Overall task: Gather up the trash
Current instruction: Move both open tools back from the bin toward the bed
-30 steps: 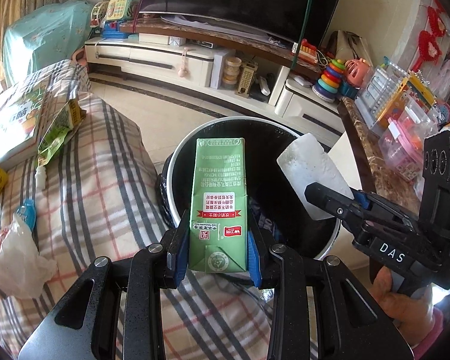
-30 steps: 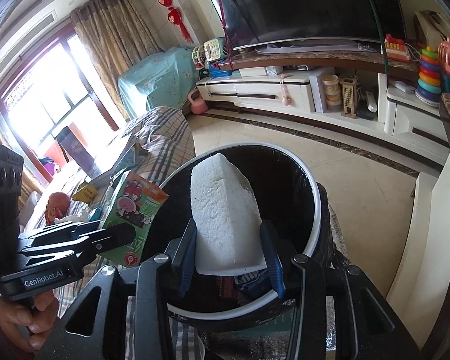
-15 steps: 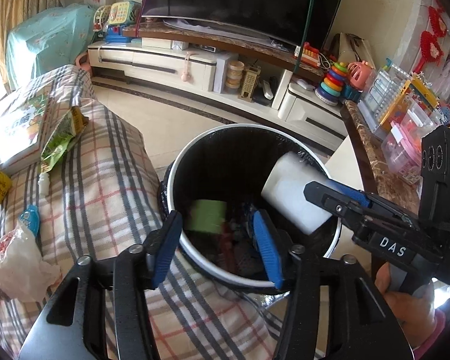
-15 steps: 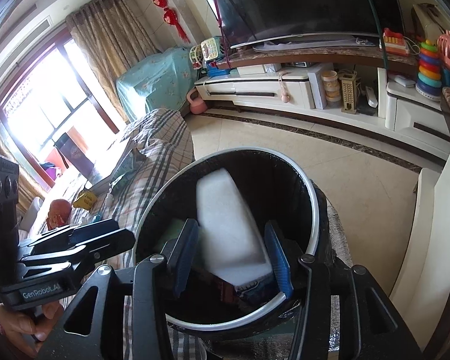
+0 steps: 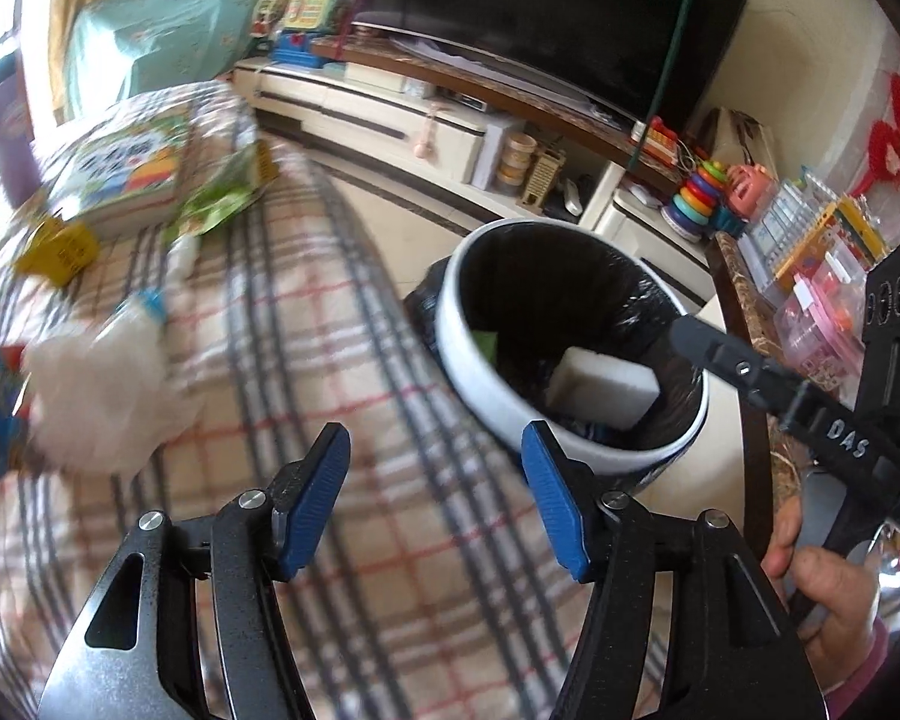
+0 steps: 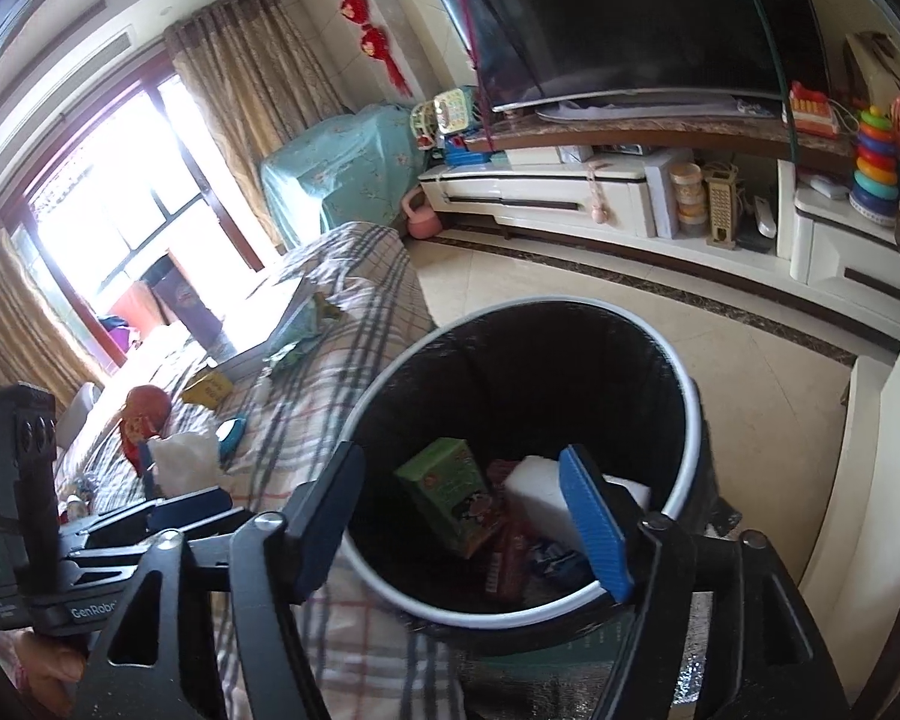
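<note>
both our tools have nothing between their blue pads, and their jaws are opening. the left gripper (image 5: 435, 495) hangs over the plaid checked cloth (image 5: 306, 324), with the round white-rimmed bin lined with a black bag (image 5: 471, 354) just ahead and to its right. the right gripper (image 6: 462, 516) hovers above that bin's near rim (image 6: 390, 591).

inside the bin, below and ahead of the right tool, lie the green drink carton (image 6: 450, 495) and the white foam block (image 6: 537, 498), so both are already delivered. what is left of the trash sits on the cloth, ahead and to the left of the left tool: a crumpled white plastic bag (image 5: 99, 387), a small yellow packet (image 5: 60, 249) and a green snack wrapper (image 5: 222, 201) beyond it. the picture there is blurred, so we cannot tell finer detail.

to do this step well, we judge we should let the jaws finish spreading wide before we reach. we take the white bag first, as it lies nearest. it looks soft and slippery, so we pinch a bunched fold, not a loose edge, and avoid catching the cloth beneath. the right tool should lift clear of the rim before travelling across.
</note>
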Demonstrator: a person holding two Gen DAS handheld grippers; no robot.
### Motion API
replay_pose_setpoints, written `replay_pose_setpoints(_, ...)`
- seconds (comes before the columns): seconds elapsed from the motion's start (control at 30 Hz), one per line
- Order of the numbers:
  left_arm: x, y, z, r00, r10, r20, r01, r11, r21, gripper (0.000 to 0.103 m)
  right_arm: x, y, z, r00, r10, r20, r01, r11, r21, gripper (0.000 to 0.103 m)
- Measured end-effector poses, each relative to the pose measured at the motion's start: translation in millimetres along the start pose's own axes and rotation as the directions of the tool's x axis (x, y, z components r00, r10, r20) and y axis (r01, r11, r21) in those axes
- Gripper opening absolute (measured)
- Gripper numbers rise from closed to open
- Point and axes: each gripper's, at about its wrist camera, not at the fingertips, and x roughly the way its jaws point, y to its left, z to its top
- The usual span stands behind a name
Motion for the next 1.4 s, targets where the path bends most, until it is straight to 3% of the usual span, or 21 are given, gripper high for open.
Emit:
replay_pose_setpoints(0.27, -23, 42, -33, 0.999, 0.041, 0.010, -0.039, 0.994, -0.101, 0.062, -4, 34, -13, 0.999, 0.029, 0.017, -0.028, 0.998, -0.054, 0.089)
replay_pose_setpoints(0.43, -41, 70, -55, 0.996, 0.091, 0.020, -0.086, 0.982, -0.165, 0.062, 1, 58, -24, 0.997, 0.081, -0.002, -0.081, 0.993, -0.081, 0.091)
replay_pose_setpoints(0.57, -53, 91, -69, 0.992, 0.127, 0.025, -0.119, 0.971, -0.206, 0.066, 9, 79, -32, 0.997, 0.075, -0.032, -0.078, 0.991, -0.105, 0.098)
replay_pose_setpoints(0.97, -71, 155, -95, 0.979, 0.202, 0.007, -0.190, 0.929, -0.318, 0.066, 29, 123, -53, 0.983, 0.166, -0.078, -0.177, 0.971, -0.160, 0.098)
replay_pose_setpoints(1.13, -74, 174, -97, 0.975, 0.220, 0.005, -0.204, 0.911, -0.357, 0.066, 39, 133, -59, 0.979, 0.189, -0.080, -0.200, 0.967, -0.161, 0.098)
replay_pose_setpoints(1.4, -82, 203, -91, 0.960, 0.278, 0.014, -0.253, 0.893, -0.372, 0.067, 65, 153, -64, 0.965, 0.206, -0.160, -0.230, 0.962, -0.149, 0.098)
